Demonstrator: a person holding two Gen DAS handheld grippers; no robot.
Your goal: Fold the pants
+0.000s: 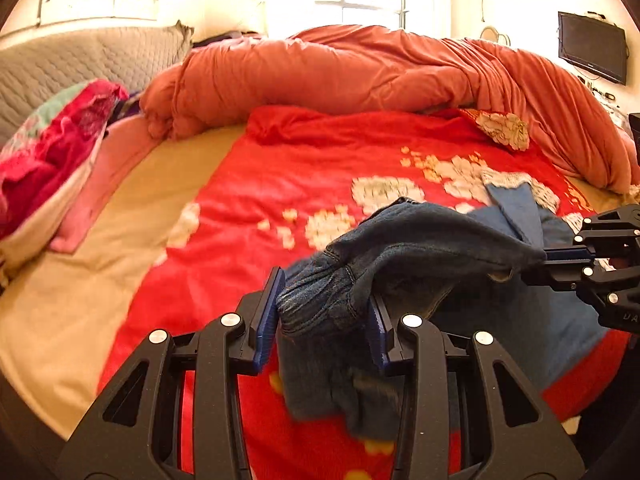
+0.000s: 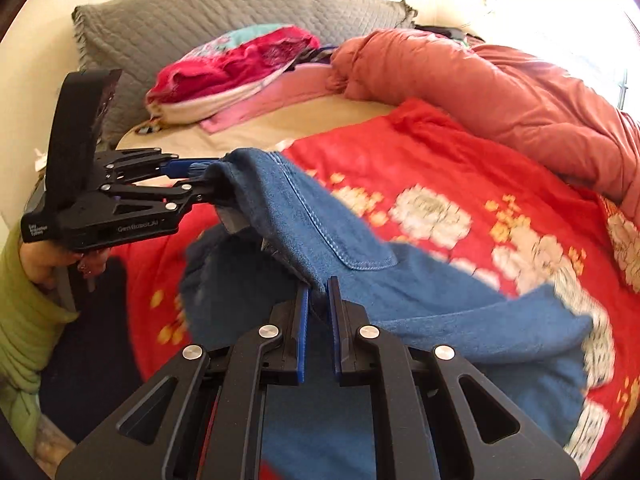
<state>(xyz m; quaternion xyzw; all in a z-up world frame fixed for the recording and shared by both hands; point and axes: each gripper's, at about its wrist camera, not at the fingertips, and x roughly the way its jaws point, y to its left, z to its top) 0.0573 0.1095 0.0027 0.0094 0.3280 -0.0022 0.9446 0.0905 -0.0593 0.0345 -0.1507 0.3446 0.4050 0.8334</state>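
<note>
Aloft, pants (image 2: 320,220), both hand-held grippers clamped.

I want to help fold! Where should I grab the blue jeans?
Grab the blue denim jeans at the free lace-trimmed leg cuffs, coming from above. Both tools already pinch the raised end, while the cuffs lie flat on the red flowered blanket.

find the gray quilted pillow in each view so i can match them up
Left wrist: gray quilted pillow at the upper left, behind the pink and red bundle.
Right wrist: gray quilted pillow across the top, left of centre.
Shared landmark: the orange duvet heaped behind the red floral blanket.
</note>
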